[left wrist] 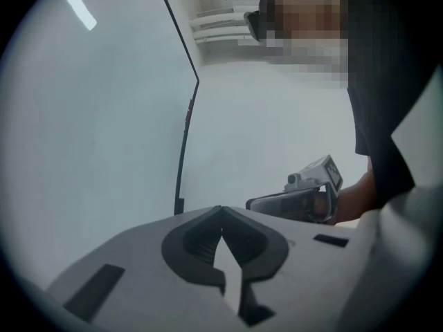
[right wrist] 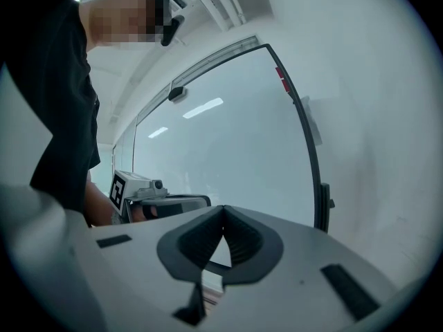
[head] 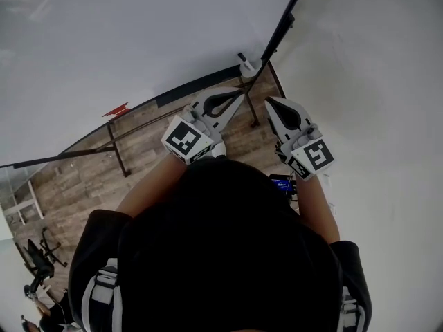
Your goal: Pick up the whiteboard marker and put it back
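Observation:
Both grippers are held out level in front of the person, side by side, facing a large whiteboard (head: 104,40) in a black frame. My left gripper (head: 240,94) is shut, its dark pads meeting at the tip with nothing between them (left wrist: 221,211). The right gripper (head: 268,102) is shut and empty too (right wrist: 223,211). Each gripper shows in the other's view: the right one (left wrist: 304,198), the left one (right wrist: 160,203). A small red thing (head: 116,109) sits at the board's lower edge. I cannot make out a whiteboard marker in any view.
The board's black frame edge (left wrist: 183,137) (right wrist: 304,137) stands beside a white wall (head: 374,61). Its stand's legs (head: 118,147) rest on a wooden floor (head: 76,185). A lit blue screen (head: 282,183) shows near the right forearm. An office chair (head: 40,254) stands at lower left.

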`<state>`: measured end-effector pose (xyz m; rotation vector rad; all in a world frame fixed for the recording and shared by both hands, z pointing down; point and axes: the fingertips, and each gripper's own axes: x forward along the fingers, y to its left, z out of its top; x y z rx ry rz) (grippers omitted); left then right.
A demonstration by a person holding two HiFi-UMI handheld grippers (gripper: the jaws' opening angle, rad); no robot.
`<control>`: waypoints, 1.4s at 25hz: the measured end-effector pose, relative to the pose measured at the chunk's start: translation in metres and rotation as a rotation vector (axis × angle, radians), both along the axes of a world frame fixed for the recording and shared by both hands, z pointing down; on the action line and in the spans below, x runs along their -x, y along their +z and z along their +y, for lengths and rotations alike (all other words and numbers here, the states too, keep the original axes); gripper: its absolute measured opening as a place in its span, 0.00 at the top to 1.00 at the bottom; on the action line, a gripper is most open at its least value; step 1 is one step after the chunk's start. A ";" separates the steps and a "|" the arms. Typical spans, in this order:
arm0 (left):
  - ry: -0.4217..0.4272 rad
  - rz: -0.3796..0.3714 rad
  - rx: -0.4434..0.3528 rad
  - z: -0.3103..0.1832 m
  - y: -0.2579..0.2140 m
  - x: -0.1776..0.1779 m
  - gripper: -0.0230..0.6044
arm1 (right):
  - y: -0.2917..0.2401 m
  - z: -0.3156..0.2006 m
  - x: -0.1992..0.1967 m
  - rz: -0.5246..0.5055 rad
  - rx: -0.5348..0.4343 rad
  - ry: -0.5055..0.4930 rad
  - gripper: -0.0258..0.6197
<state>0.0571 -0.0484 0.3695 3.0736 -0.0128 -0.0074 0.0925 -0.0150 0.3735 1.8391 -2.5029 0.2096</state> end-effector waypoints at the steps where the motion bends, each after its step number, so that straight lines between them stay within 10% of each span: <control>1: 0.008 0.000 0.005 -0.009 0.001 -0.001 0.96 | 0.001 -0.009 -0.001 0.001 0.005 0.008 0.97; 17: 0.019 -0.078 0.024 -0.074 0.020 -0.014 0.96 | 0.018 -0.072 -0.029 0.004 0.061 0.055 0.97; 35: -0.248 -0.032 0.018 -0.113 0.046 -0.060 0.96 | 0.077 -0.146 -0.076 0.059 0.215 -0.240 0.97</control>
